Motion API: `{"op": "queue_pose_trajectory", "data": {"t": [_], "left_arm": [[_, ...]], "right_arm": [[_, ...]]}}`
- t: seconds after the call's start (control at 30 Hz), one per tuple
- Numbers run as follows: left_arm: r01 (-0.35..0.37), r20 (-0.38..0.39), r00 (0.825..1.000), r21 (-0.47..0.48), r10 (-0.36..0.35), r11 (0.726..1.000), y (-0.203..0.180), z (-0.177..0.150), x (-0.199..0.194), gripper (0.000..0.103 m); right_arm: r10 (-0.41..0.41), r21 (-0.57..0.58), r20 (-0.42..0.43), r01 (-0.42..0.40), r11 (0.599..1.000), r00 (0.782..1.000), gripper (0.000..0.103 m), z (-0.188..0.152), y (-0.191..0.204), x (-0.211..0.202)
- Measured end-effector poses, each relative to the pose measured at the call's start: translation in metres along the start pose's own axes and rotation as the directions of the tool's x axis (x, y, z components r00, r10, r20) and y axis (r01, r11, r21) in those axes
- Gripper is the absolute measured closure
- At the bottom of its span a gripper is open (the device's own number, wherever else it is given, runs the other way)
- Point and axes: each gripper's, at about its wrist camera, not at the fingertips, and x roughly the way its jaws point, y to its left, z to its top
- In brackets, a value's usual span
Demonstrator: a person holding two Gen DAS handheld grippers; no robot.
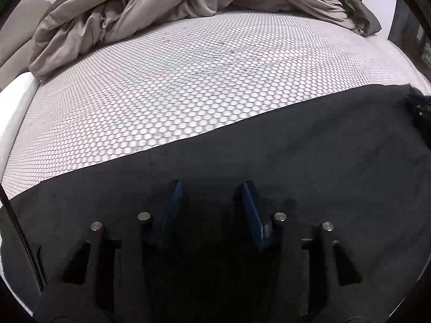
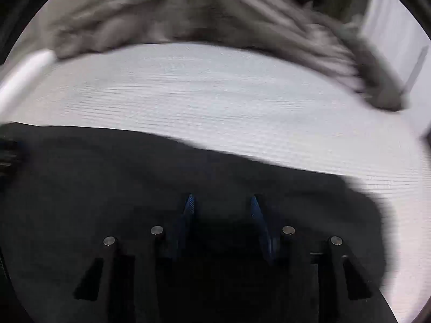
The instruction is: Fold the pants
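Dark pants [image 1: 296, 156] lie flat across the near part of a bed, and their far edge runs straight across the left wrist view. My left gripper [image 1: 211, 188] hovers over the cloth with its blue-padded fingers [image 1: 175, 191] apart; I see no fold pinched between them. The right wrist view is blurred by motion. In it the pants [image 2: 107, 167] fill the lower half and end at a rounded edge on the right. My right gripper [image 2: 222, 202] also stands over the dark cloth with a gap between its jaws.
The mattress [image 1: 188, 80] has a white honeycomb-patterned cover, also seen as [image 2: 215, 94]. A crumpled grey-brown blanket [image 1: 134, 8] is heaped along the far side, blurred in the right wrist view [image 2: 215, 13]. A black braided cable [image 1: 18, 228] hangs at the left edge.
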Motion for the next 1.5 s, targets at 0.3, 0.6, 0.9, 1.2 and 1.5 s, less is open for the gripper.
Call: {"op": "queue_pose_trajectory", "data": {"t": [0.3,0.6,0.9,1.2,1.5], "left_arm": [[0.074,0.115,0.991,-0.025,-0.071,0.997,-0.010,0.002,-0.046,0.045],[-0.020,0.009,1.000,-0.011,0.020,1.000,0.009,-0.012,-0.011,0.028],[0.203,0.042,0.979,-0.045,-0.202,0.978,-0.017,-0.029,-0.053,0.023],[0.123,0.005,0.992,0.119,-0.124,0.985,-0.084,-0.074,-0.060,0.013],[0.009,0.004,1.000,-0.034,-0.009,0.999,0.021,-0.119,-0.088,0.008]], "right_arm": [[0.098,0.137,0.143,-0.118,0.984,0.985,0.049,0.021,-0.032,-0.026],[0.099,0.029,-0.014,-0.098,0.995,0.995,0.056,0.034,-0.001,0.037],[0.175,0.234,0.006,-0.171,0.957,0.985,0.052,-0.013,-0.005,-0.033],[0.259,0.126,0.028,-0.260,0.957,0.966,0.021,-0.062,0.099,-0.075],[-0.069,0.189,0.010,0.066,0.980,0.998,0.016,-0.101,0.027,-0.068]]}}
